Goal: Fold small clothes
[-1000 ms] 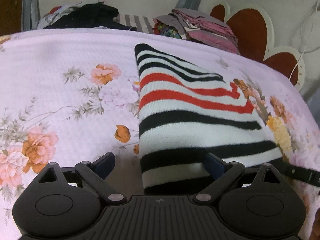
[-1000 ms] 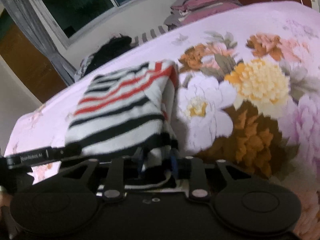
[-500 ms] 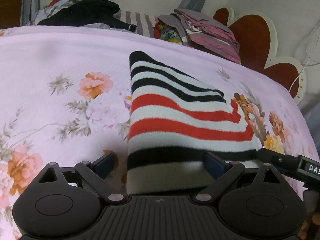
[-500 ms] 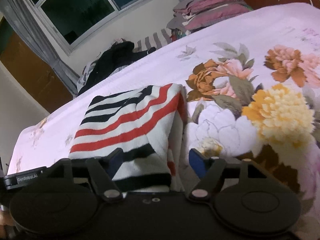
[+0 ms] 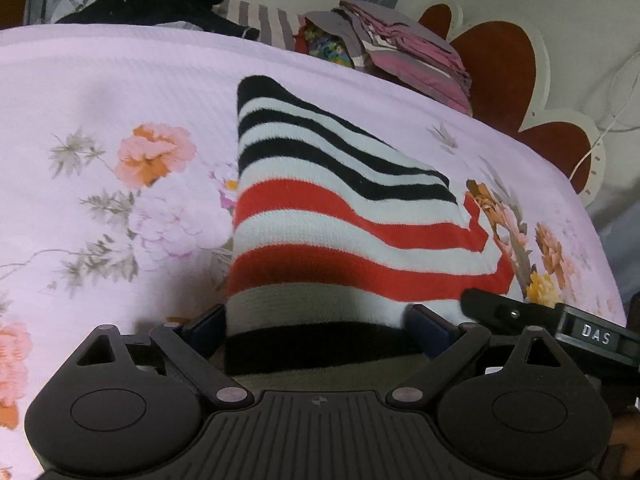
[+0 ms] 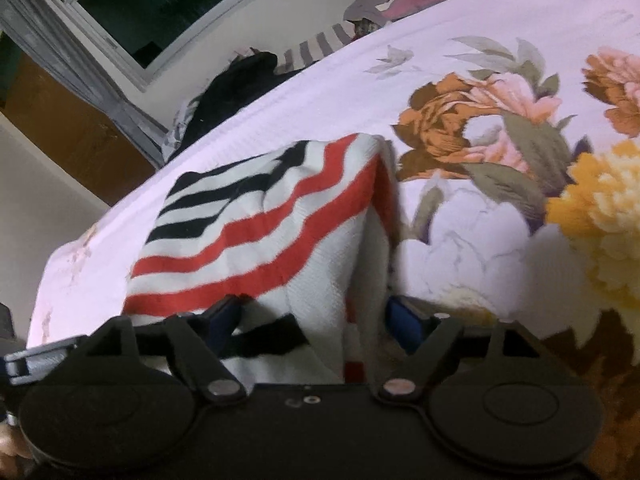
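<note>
Your striped sweater lies folded on the floral bedspread, frame centre. Left gripper is spread wide w/ the hem between, not pinched. Right gripper has just been opening; sweater's corner sits loose between its fingers.

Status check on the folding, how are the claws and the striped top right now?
Left claw open, straddling striped top. Right claw just opened, cloth between fingers, not pinched. Top folded on floral bedspread. Nothing obstructing.

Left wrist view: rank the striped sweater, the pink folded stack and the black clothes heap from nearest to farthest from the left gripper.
From the left gripper:
1. Striped sweater, between its open jaws.
2 and 3. Pink folded stack, far right, and black clothes heap, far left: both at the bed's far edge, too close to call.
</note>
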`<act>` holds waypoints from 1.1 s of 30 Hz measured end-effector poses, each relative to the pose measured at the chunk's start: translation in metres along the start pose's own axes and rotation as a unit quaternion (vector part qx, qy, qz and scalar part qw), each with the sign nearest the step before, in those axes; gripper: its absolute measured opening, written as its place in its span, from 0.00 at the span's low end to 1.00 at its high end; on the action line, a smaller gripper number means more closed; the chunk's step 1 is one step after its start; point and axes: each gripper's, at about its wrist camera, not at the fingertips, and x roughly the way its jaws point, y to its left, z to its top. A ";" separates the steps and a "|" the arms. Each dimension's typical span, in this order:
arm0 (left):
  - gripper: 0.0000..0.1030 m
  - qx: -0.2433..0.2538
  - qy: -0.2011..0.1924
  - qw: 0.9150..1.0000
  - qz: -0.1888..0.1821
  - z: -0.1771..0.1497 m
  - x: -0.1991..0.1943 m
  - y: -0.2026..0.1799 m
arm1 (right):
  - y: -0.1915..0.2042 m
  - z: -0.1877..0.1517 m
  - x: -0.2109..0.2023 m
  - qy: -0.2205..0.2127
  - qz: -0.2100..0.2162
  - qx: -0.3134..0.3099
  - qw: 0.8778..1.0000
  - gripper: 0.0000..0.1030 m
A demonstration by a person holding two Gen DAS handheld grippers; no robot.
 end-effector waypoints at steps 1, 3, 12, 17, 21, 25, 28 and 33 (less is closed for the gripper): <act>0.90 0.002 0.000 1.000 -0.002 0.000 0.001 -0.002 | 0.002 0.000 0.002 0.001 0.000 -0.005 1.000 0.73; 0.85 0.005 -0.002 1.000 -0.004 -0.001 0.003 -0.005 | 0.004 0.000 0.004 -0.001 0.000 -0.003 1.000 0.62; 0.53 0.014 -0.024 1.000 -0.008 0.003 -0.015 -0.009 | 0.008 -0.001 -0.011 -0.030 0.019 0.020 0.999 0.32; 0.48 0.026 -0.042 0.999 -0.004 0.006 -0.038 -0.010 | 0.023 0.001 -0.026 -0.049 0.040 0.022 0.998 0.31; 0.47 0.019 -0.058 0.998 0.001 0.010 -0.063 0.000 | 0.043 -0.001 -0.035 -0.054 0.058 0.018 0.997 0.30; 0.47 0.024 -0.074 0.997 0.014 0.011 -0.095 0.018 | 0.071 -0.004 -0.035 -0.059 0.079 0.012 0.995 0.30; 0.47 0.018 -0.089 0.996 0.025 0.010 -0.121 0.039 | 0.099 -0.010 -0.030 -0.059 0.094 0.007 0.994 0.30; 0.47 0.010 -0.108 0.993 0.040 0.008 -0.163 0.093 | 0.160 -0.023 -0.012 -0.056 0.112 -0.009 0.992 0.30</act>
